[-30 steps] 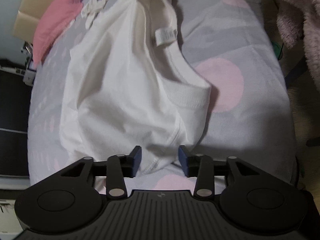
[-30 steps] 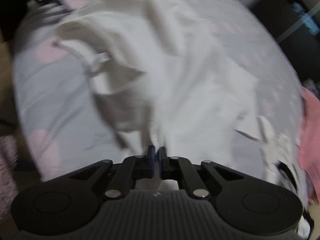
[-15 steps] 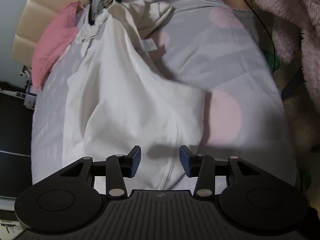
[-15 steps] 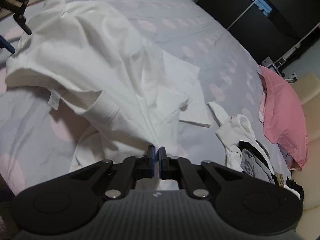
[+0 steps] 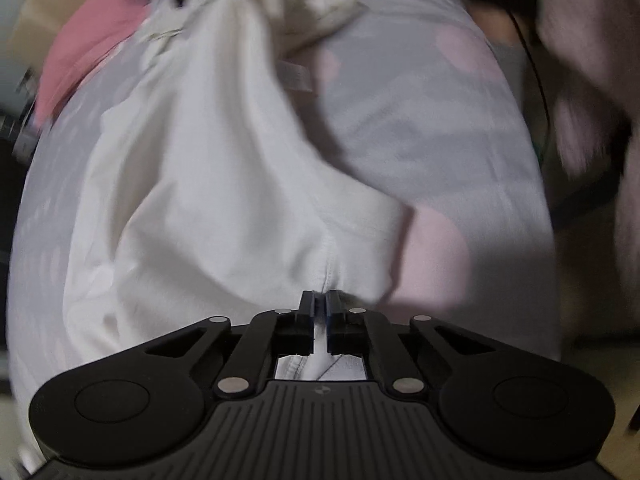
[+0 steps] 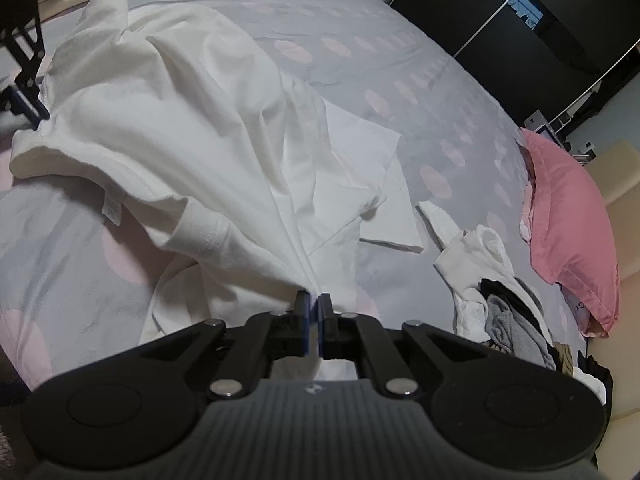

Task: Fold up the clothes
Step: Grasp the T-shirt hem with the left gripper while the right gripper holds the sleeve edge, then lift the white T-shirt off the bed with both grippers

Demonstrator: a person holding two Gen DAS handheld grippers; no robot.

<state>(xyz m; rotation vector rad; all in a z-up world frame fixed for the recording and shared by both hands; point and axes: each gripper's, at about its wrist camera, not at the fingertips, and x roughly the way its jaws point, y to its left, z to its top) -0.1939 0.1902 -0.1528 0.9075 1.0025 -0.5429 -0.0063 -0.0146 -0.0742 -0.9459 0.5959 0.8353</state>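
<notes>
Shirt (image 6: 168,92) on bed (image 6: 400,52) (pillow (image 6: 568,216) rightward)

**Two matching black handheld grippers**

The left gripper (image 5: 320,300) is matte black plastic. Its wide body has fine ribbed grooves down the middle and a round raised disc on each side. Angled black link arms run forward, fixed with silver round pins. The fingers are short black blocks with blue inner pads. The right gripper (image 6: 313,304) looks the same, with a tiny pale logo above the ribs.
</notes>
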